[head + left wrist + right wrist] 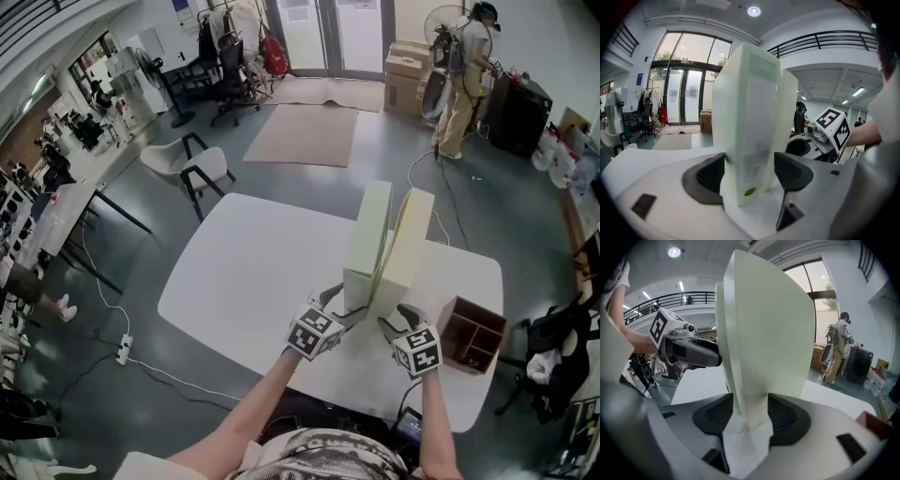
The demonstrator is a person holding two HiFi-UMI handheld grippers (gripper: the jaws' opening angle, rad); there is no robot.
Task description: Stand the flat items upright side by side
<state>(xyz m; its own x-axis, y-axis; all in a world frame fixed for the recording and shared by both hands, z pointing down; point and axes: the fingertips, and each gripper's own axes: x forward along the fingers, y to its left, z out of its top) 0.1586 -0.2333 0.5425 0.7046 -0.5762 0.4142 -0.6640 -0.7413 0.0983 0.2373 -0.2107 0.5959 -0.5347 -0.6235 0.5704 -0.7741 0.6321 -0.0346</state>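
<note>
Left gripper [345, 306] clamps the left box [367, 239], right gripper [396, 319] the right box [409, 246]; best settle both bases flat, faces parallel and close, before releasing.

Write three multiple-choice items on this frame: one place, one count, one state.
1. The wooden organizer sits: A) on the floor B) on the table, right of the boxes C) atop a box
2. Pale boxes standing upright: A) one B) two C) four
3. The right gripper is: A) open and empty B) out of view C) shut on the right box
Key: B, it rests on the white tabletop; B, left box and right box stand side by side; C, both pads press its edge.
</note>
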